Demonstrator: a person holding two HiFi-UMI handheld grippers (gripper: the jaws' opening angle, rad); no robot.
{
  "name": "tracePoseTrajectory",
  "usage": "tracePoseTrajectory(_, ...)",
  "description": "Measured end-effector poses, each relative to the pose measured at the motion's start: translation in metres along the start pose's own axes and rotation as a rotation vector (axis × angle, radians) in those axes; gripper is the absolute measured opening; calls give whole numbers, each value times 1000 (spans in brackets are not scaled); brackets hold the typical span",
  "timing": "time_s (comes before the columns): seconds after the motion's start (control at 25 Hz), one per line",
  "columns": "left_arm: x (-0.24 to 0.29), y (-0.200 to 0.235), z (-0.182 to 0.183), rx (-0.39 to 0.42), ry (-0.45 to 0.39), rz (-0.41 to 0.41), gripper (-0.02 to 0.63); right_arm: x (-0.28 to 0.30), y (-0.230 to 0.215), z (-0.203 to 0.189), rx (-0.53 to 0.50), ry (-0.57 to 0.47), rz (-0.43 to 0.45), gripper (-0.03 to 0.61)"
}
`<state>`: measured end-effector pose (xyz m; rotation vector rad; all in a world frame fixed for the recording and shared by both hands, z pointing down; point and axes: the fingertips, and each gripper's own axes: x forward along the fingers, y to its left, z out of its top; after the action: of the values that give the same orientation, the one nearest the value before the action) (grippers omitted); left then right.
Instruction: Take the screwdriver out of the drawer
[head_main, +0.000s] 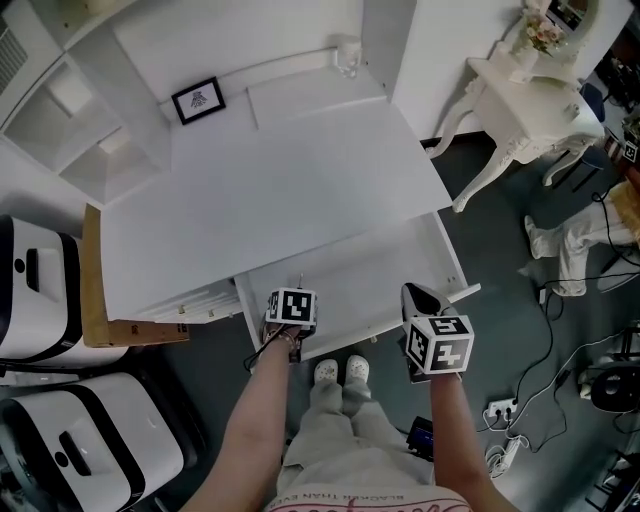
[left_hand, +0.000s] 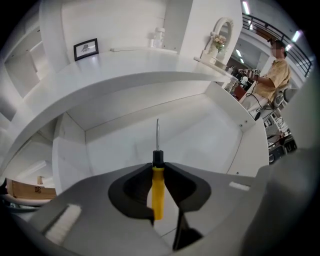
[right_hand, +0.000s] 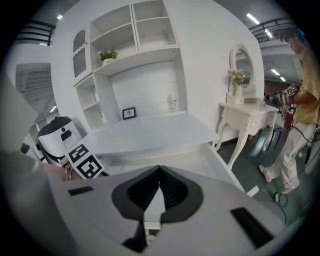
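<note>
Screwdriver (left_hand: 157, 192) is clamped in my left gripper (left_hand: 158, 167): both pads press on its yellow handle, with the black collar and thin metal shaft sticking out past my tips. Beyond those tips lies the open drawer (left_hand: 237, 145), its white floor beneath the shaft, and the desk top (left_hand: 140, 65) farther ahead. My right gripper (right_hand: 159, 172) hangs just beside the left one, at the drawer's front edge, its jaws pressed together with nothing between them
</note>
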<state>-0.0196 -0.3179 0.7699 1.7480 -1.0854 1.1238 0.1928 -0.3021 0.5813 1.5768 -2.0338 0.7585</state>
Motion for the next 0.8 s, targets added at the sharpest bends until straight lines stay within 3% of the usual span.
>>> tracePoseTrajectory(0.8,-81,-8,42,40,-189,22,84,-35,27,68,-79,-147,30,6)
